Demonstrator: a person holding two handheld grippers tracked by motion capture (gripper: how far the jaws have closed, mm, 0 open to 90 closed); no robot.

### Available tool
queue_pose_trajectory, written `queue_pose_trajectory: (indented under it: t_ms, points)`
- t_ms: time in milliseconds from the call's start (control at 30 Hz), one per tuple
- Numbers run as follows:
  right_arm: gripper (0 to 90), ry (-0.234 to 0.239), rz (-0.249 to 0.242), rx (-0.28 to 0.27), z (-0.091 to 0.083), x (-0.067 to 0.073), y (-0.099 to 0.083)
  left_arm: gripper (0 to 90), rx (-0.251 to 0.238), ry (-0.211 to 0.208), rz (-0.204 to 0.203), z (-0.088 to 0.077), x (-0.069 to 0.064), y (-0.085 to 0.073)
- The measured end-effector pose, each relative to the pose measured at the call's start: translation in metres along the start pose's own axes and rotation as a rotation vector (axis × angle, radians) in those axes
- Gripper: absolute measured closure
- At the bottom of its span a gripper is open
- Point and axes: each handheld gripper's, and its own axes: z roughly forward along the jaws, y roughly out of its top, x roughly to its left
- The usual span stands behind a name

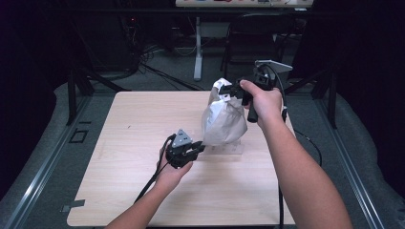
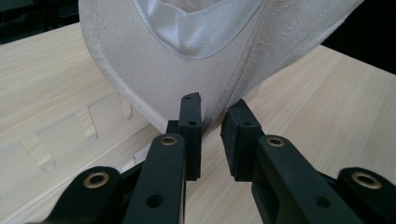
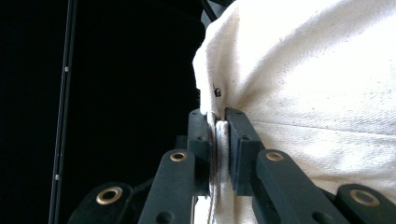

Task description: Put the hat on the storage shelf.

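My right gripper (image 1: 232, 93) is pinched tight on the top edge of the cloth bag (image 1: 222, 121) and holds it up over the bench (image 1: 133, 124). The bag hangs near the far right side, its bottom on or just above a clear rack (image 1: 228, 148). My left gripper (image 2: 211, 135) is nearly closed, with a thin gap at the bag's lower seam; it is not squeezing yet. The bag looks soft, light and floppy. I think hems are the best spots to grab. There is lots of open bench on the left.
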Motion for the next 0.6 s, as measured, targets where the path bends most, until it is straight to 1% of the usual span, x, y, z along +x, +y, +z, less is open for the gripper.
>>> queue_pose_trajectory:
  t_ms: [133, 200, 267, 300, 333, 400, 533, 567, 600]
  points:
    - [81.4, 0.005, 0.000, 0.002, 0.005, -0.001, -0.001, 78.8, -0.004, 0.000, -0.004, 0.000, -0.001, -0.003]
    - [81.3, 0.001, 0.004, 0.003, 0.007, -0.004, 0.000, 79.0, -0.005, 0.016, -0.004, 0.000, -0.001, -0.002]
    - [81.2, 0.006, 0.008, 0.008, 0.008, -0.006, 0.000, 79.4, 0.005, 0.025, -0.005, -0.001, -0.001, -0.003]
    - [81.1, 0.005, 0.007, 0.006, 0.009, -0.007, 0.000, 79.9, -0.002, 0.039, -0.006, -0.001, -0.002, -0.004]
    - [81.1, -0.003, 0.006, 0.010, 0.009, -0.007, 0.000, 80.5, 0.007, 0.042, -0.003, -0.002, -0.001, -0.005]
    - [80.9, -0.007, 0.004, 0.011, 0.009, -0.008, 0.000, 81.1, -0.009, 0.047, -0.016, -0.002, 0.000, -0.008]
    - [80.8, -0.028, -0.006, 0.011, 0.010, -0.010, -0.001, 81.2, -0.004, 0.048, -0.015, -0.003, 0.000, -0.011]
    - [80.8, -0.034, -0.008, 0.011, 0.010, -0.011, -0.001, 81.3, 0.001, 0.045, -0.019, -0.004, 0.001, -0.012]
    - [80.8, -0.039, -0.010, 0.011, 0.010, -0.012, -0.001, 81.4, -0.005, 0.048, -0.026, -0.003, 0.001, -0.012]
